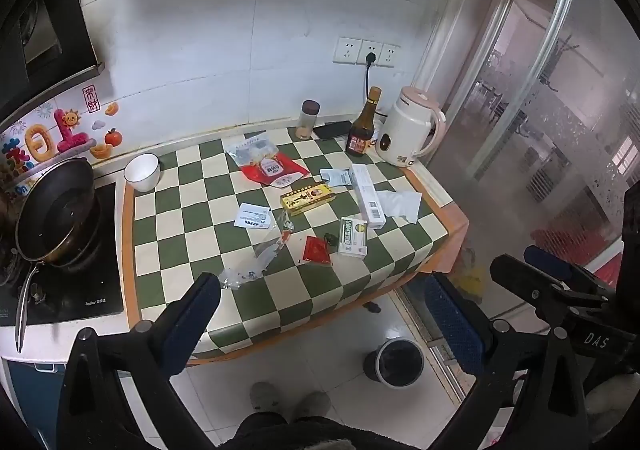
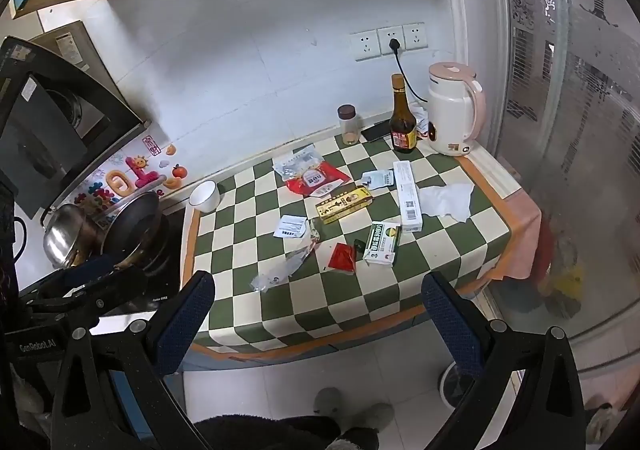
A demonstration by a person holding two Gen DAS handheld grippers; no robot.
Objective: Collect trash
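Note:
Trash lies on the green-and-cream checked table [image 1: 192, 234]: a red snack bag [image 1: 276, 170], a yellow box [image 1: 307, 197], a long white box [image 1: 367, 192], a crumpled tissue [image 1: 402, 204], a green-white medicine box [image 1: 352, 237], a small red sachet [image 1: 316, 250], a white sachet [image 1: 252, 216] and clear plastic wrap [image 1: 260, 258]. A dark bin [image 1: 396, 364] stands on the floor below the table's front edge. My left gripper [image 1: 324, 318] and my right gripper [image 2: 320, 314] are both open and empty, held in front of the table above the floor.
A white bowl [image 1: 142, 172], a spice jar [image 1: 308, 119], a dark phone [image 1: 333, 129], a sauce bottle [image 1: 362, 128] and a pink-white kettle [image 1: 412, 130] stand along the table's back. A pan [image 1: 56, 210] sits on the hob at left. A glass door is at right.

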